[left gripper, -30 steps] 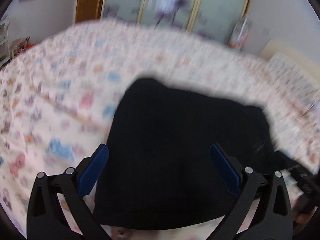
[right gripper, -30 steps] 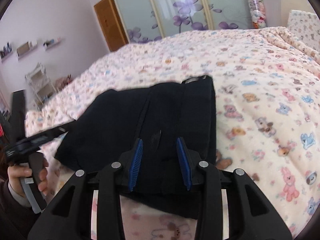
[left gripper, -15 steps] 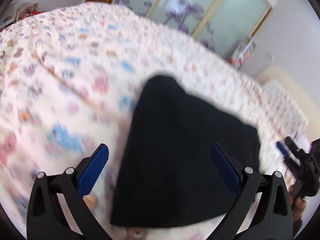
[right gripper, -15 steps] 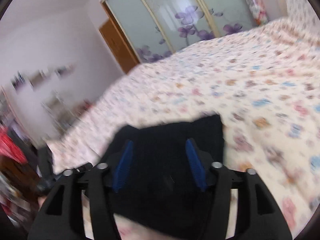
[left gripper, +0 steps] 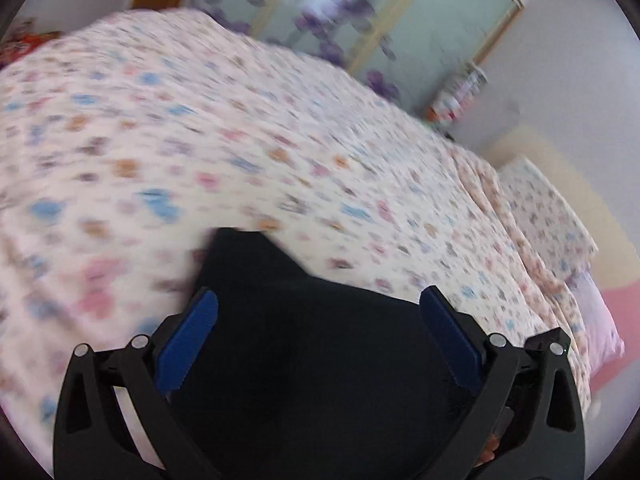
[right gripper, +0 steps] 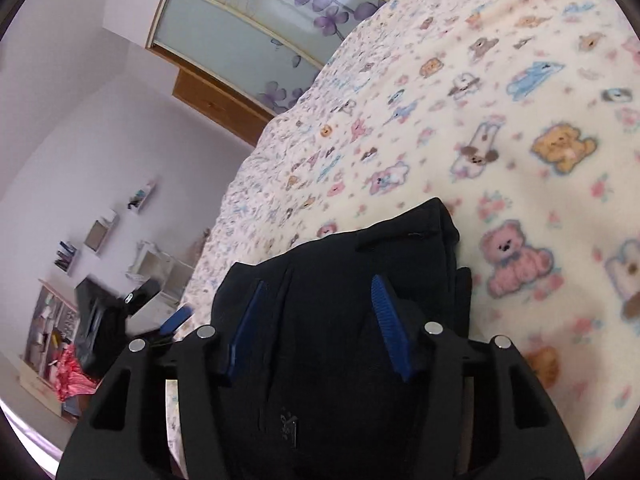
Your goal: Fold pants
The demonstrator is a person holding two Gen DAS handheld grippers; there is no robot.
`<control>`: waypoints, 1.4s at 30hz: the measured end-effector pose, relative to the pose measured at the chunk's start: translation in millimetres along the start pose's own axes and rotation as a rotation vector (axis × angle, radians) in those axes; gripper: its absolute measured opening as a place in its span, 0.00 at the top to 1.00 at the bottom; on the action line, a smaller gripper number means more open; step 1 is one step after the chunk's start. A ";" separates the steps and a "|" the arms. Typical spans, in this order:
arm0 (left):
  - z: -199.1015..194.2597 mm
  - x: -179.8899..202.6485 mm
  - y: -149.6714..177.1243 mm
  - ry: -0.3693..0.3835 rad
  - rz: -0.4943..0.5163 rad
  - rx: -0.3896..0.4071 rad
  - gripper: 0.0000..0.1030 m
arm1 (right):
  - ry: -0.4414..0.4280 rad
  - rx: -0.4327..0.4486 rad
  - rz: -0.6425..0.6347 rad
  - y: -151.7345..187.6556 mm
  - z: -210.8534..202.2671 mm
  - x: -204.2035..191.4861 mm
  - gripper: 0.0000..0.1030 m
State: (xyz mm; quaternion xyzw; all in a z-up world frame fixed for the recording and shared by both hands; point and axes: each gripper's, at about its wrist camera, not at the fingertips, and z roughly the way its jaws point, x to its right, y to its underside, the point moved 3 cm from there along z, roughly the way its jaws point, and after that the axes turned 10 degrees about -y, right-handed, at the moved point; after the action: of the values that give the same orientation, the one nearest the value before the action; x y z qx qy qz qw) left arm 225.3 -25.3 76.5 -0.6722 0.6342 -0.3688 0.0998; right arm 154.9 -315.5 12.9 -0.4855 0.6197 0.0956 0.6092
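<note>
The black pants (left gripper: 312, 360) lie folded into a compact pile on the bed's animal-print blanket (left gripper: 240, 152). My left gripper (left gripper: 318, 320) is open, its blue pads spread wide above the near part of the pile, holding nothing. In the right wrist view the pants (right gripper: 320, 360) fill the lower middle, with a seam and a small label showing. My right gripper (right gripper: 318, 312) is open over them, empty. The left gripper's blue tip (right gripper: 176, 320) shows at the pile's left edge.
The blanket (right gripper: 520, 120) stretches far to the right and back. A sliding wardrobe with purple flowers (right gripper: 280, 12) stands behind the bed. Shelves and clutter (right gripper: 60, 320) stand at the left. A pillow (left gripper: 544, 208) lies at the bed's right end.
Both grippers have tilted and pulled back, so the pants sit lower in each view. The right gripper's jaws have opened wider than a second ago. The pants stay put.
</note>
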 end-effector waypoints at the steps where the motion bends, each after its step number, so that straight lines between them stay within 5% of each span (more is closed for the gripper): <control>1: 12.0 8.3 -1.2 0.004 0.008 -0.035 0.02 | -0.002 -0.008 -0.013 0.1 0.6 -1.4 0.44; 5: 67.2 -0.6 -0.5 -0.087 -0.096 -0.152 0.02 | -0.016 -0.011 -0.010 -3.4 -1.3 -1.9 0.44; 9: 74.2 -8.3 -2.1 -0.072 -0.165 -0.121 0.02 | -0.008 -0.014 -0.025 -5.9 1.9 -1.8 0.44; 13: 35.4 6.9 -12.4 0.184 -0.147 0.036 0.02 | -0.006 -0.011 -0.020 -7.2 6.7 -2.6 0.41; 15: 37.9 9.8 -14.1 0.221 -0.164 0.036 0.02 | -0.013 -0.006 -0.011 -7.8 7.4 -2.8 0.39; 18: 90.0 -5.8 -3.2 -0.006 -0.188 -0.172 0.09 | 0.001 -0.016 -0.056 -7.0 10.0 -6.0 0.38; 22: 60.5 -1.3 0.8 0.040 -0.131 -0.108 0.05 | -0.056 -0.053 -0.127 -10.9 9.6 -13.1 0.18; 24: 30.0 -6.0 4.1 0.075 -0.103 -0.107 0.02 | -0.089 0.000 -0.135 -19.9 -5.6 -15.7 0.14; 28: -18.1 -30.3 16.4 -0.036 -0.010 -0.141 0.02 | -0.066 0.070 -0.117 -34.5 -37.7 -16.8 0.14; 33: -50.1 -60.0 32.2 -0.156 0.109 -0.120 0.02 | 0.096 -0.092 -0.145 -23.8 -52.0 -35.3 0.14; 38: -45.4 -80.6 45.6 -0.130 0.044 -0.147 0.02 | 0.148 -0.255 -0.051 -1.9 -48.0 -23.3 0.14; 42: -23.2 -85.0 53.7 -0.213 0.070 -0.238 0.02 | 0.134 -0.345 0.045 14.4 -43.8 -10.6 0.14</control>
State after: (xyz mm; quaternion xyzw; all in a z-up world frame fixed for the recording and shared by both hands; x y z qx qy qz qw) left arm 175.6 51.8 29.2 -0.6920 0.6823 -0.2142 0.0990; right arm 113.3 -334.1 25.5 -0.5742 0.6438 0.1817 0.4720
